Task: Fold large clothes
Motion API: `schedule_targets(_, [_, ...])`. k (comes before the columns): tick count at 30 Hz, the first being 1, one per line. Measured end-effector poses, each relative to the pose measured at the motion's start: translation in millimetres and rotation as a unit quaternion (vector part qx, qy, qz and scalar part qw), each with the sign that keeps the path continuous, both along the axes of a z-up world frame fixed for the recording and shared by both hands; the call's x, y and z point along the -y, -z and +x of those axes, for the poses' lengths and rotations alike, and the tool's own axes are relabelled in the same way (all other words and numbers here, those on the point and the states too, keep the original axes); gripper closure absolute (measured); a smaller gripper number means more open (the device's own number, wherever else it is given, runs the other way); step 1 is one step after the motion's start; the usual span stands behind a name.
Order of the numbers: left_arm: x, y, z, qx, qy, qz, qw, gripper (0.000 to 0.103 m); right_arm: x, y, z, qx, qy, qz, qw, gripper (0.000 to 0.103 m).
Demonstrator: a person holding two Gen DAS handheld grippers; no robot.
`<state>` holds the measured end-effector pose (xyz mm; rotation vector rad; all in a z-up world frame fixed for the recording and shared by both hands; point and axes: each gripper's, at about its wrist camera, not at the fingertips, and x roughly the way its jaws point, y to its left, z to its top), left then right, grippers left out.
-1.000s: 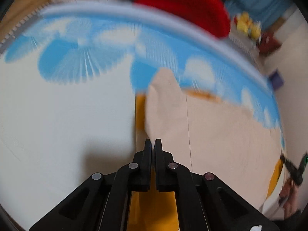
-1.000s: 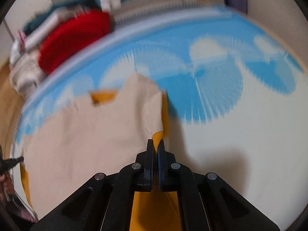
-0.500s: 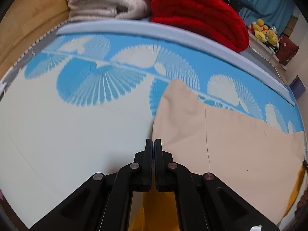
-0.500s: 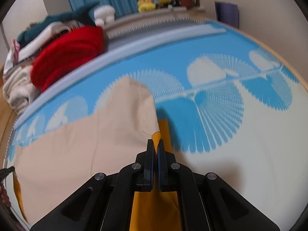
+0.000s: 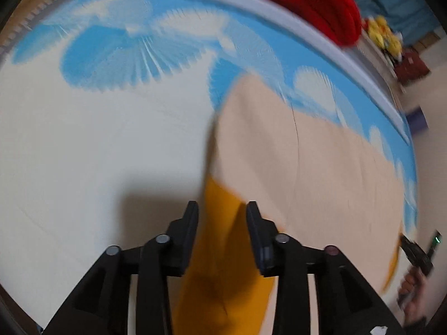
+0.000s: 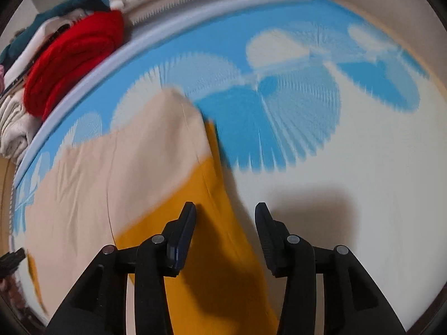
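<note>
A large garment, beige (image 5: pixel 321 167) on one side and mustard yellow (image 5: pixel 223 265) on the other, lies folded on a white and blue patterned mat (image 5: pixel 97 153). My left gripper (image 5: pixel 222 212) is open just above the garment's left corner, where the yellow side shows. My right gripper (image 6: pixel 225 212) is open above the garment's right corner (image 6: pixel 212 237), with the beige layer (image 6: pixel 125 173) spreading to the left. Neither gripper holds cloth. Both views are motion-blurred.
A red knit (image 5: pixel 307 0) and a cream knit (image 6: pixel 11 128) are stacked beyond the mat's pale far rim (image 6: pixel 92 75). Plush toys (image 5: pixel 385 33) sit at the far side. The other gripper shows at the edge in the left wrist view (image 5: pixel 416 254).
Both grippers were shut on the garment's corners and have opened, letting the cloth go. The corners now lie on the mat, with more yellow showing under each gripper.
</note>
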<state>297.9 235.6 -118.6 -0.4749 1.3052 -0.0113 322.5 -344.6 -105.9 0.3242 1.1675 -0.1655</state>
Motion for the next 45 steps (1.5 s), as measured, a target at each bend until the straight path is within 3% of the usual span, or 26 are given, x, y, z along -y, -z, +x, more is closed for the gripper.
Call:
schedule_targets(2, [8.4,12.8,-8.6,-0.039,0.03,0.005,0.9988,0.067,3.5,6.9,-10.0,-0.025,-0.009,0.01,1.0,0.058])
schedule_targets(6, [14.6,14.7,-20.7,-0.044,0.056,0.027,0.9971,0.073,5.4,12.1,-31.9,-0.053,-0.034,0.007,0.998,0.058])
schedule_targets(8, [16.1,13.5,-26.1,-0.04,0.061,0.014,0.9972,0.096,4.2,11.5,-38.2,-0.055,-0.041,0.008,0.998,0.062])
schedule_targets(9, [16.7,11.9,-27.7,-0.036,0.062,0.015,0.9973,0.097,1.8,11.2,-41.3,-0.053,-0.051,0.012,0.997,0.084])
schedule_targets(10, [17.7,6.8,-29.3,-0.025,0.064,0.026,0.9973,0.1,-0.6,9.7,-42.9,-0.05,-0.055,0.011,0.997,0.099])
schedule_targets(12, [17.0,-4.8,-31.7,-0.004,0.064,0.039,0.9972,0.101,-2.1,-2.3,-46.2,-0.02,-0.045,0.005,0.999,0.1])
schedule_targets(14, [13.8,-11.7,-34.5,0.003,0.054,0.046,0.9975,0.1,2.7,-17.2,-49.4,0.018,-0.021,0.028,0.999,0.101])
schedule_targets(16, [9.5,-8.9,-37.8,-0.007,0.049,0.042,0.9979,0.1,4.2,-22.4,-49.8,0.028,-0.009,0.032,0.999,0.101])
schedule_targets(20, [9.5,-1.8,-44.9,-0.042,0.06,0.086,0.9936,0.092,-0.7,-3.3,-44.3,-0.026,-0.004,-0.001,1.0,0.097])
schedule_targets(22, [11.0,-15.4,-47.1,-0.015,0.072,0.094,0.9928,0.093,-0.9,2.2,-43.5,-0.052,-0.004,-0.021,0.998,0.086])
schedule_targets(25, [20.2,-35.4,-51.7,0.03,0.123,0.051,0.9906,0.092,-1.7,-13.0,-50.5,-0.036,-0.015,-0.038,0.999,0.083])
schedule_targets(27, [35.3,-32.2,-59.8,0.023,0.183,0.026,0.9825,0.089,-4.4,-19.1,-55.0,-0.031,-0.042,-0.047,0.998,0.083])
schedule_targets(29, [54.9,-12.1,-68.2,-0.015,0.244,0.063,0.9677,0.088,-7.6,-10.8,-63.8,-0.057,-0.073,-0.048,0.995,0.082])
schedule_targets(32, [65.6,24.1,-79.3,-0.082,0.289,0.127,0.9453,0.088,-11.7,22.0,-76.9,-0.146,-0.108,-0.079,0.98,0.082])
schedule_targets(34, [66.8,24.5,-80.0,-0.083,0.291,0.133,0.9438,0.09,-11.6,27.9,-84.4,-0.158,-0.118,-0.082,0.977,0.082])
schedule_targets(37, [61.3,18.9,-78.6,-0.079,0.279,0.108,0.951,0.088,-7.9,25.9,-89.8,-0.164,-0.119,-0.081,0.976,0.082])
schedule_targets(40, [55.7,32.8,-84.5,-0.112,0.283,0.132,0.9435,0.088,-3.7,30.8,-95.6,-0.188,-0.123,-0.087,0.971,0.082])
schedule_targets(43, [61.4,17.1,-90.2,-0.084,0.287,0.177,0.9376,0.086,1.0,22.0,-100.7,-0.193,-0.109,-0.101,0.97,0.082])
schedule_targets(45, [63.3,-8.1,-95.7,-0.037,0.272,0.207,0.9389,0.086,2.4,-2.3,-103.8,-0.16,-0.089,-0.135,0.974,0.082])
